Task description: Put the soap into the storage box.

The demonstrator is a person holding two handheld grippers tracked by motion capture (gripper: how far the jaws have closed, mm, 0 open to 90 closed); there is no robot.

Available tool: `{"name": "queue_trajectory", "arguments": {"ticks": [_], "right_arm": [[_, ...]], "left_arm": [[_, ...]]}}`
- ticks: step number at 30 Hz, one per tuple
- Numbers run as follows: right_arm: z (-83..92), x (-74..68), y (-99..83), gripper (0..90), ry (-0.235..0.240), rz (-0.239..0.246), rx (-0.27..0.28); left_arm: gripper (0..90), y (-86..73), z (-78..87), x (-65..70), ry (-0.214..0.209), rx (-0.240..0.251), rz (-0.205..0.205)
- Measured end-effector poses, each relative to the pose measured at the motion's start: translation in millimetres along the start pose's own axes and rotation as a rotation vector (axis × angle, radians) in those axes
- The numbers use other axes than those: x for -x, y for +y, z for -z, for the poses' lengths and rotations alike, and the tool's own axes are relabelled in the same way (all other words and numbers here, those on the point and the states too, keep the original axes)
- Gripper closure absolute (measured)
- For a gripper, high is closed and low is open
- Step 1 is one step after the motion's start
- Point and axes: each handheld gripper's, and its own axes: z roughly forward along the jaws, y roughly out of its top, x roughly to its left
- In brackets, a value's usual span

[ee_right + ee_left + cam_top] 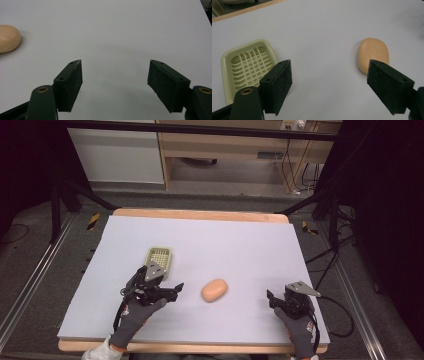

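A peach oval soap bar [214, 290] lies on the pale sheet near the middle front. A pale yellow-green soap dish [159, 257] with a grid insert sits to its left and farther back. My left gripper [169, 286] is open just in front of the dish, jaws pointing right toward the soap. In the left gripper view the dish [247, 67] is beyond the left jaw and the soap [373, 53] beyond the right jaw of my left gripper [329, 75]. My right gripper [278, 300] is open at the front right, nothing between its jaws [115, 72]. The soap [7, 38] shows at its far left.
The sheet covers a wooden table [200, 214] whose edge shows at the back and front. Black frame legs [55, 210] stand at both sides. Cables [345, 315] trail on the floor at the right. A cabinet [220, 150] stands behind.
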Motion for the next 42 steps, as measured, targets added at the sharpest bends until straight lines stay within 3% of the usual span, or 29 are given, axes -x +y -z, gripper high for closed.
{"name": "queue_trajectory", "arguments": {"ticks": [19,42], "right_arm": [[-0.1,0.1,0.1,28.9,0.004,0.0,-0.001],[-0.3,0.0,0.4,29.7,0.005,0.001,-0.002]], "left_arm": [[19.3,20.0,-21.3,22.8,-0.044,0.002,-0.019],[18.5,28.6,-52.3,38.6,-0.082,-0.049,-0.023]]}}
